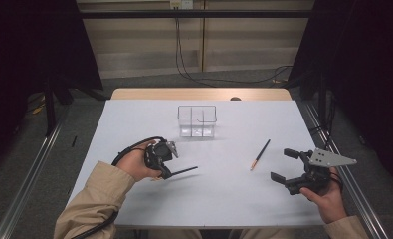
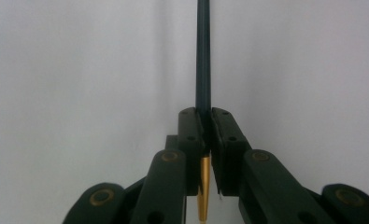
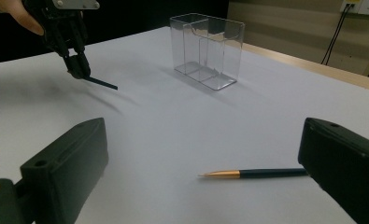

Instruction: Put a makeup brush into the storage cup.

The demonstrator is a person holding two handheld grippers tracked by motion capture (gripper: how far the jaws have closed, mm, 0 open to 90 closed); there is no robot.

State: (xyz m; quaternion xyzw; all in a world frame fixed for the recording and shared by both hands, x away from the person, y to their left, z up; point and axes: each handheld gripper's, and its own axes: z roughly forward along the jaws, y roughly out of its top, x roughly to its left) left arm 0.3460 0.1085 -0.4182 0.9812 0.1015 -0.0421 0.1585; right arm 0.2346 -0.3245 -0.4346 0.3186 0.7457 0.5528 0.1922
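The left gripper [image 1: 165,172] is clamped on a dark pen [image 2: 203,60], pinching it near its gold tip so that most of the shaft sticks out past the jaws, just above the desk [image 1: 224,199]. The right gripper [image 1: 286,165] hangs open with nothing in it, near a second pen [image 1: 260,154] lying flat on the desk. The clear holder [image 1: 197,121] stands farther back. With the grip so close to one end, the long shaft could pivot or slip, and its free end might catch the holder's rim and tip it.
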